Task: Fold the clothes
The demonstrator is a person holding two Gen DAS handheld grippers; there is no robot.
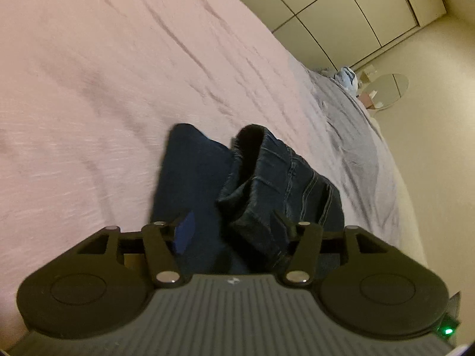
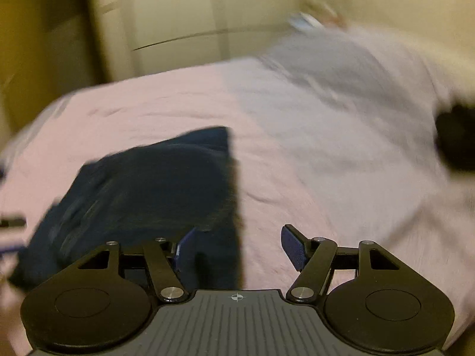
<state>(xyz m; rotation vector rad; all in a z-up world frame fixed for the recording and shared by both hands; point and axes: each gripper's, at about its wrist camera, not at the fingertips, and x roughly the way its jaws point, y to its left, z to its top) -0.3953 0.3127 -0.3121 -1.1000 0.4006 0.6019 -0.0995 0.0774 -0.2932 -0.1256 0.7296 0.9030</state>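
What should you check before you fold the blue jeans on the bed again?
1. Left tool open: ok, its fingers stand apart over the jeans.
2. Right tool open: ok, nothing pinched.
3. Jeans resting on the pink bedspread: ok.
4. Jeans lying flat: not ok, one end stands up in a bunched roll.
5. Edges lined up: cannot tell, the right wrist view is blurred.
6. Dark object at the right edge out of the way: cannot tell.

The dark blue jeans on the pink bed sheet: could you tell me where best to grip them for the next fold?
Probably the raised, rolled edge of the dark blue jeans, approached from above: it stands off the pink bed sheet, so one finger can slip underneath.
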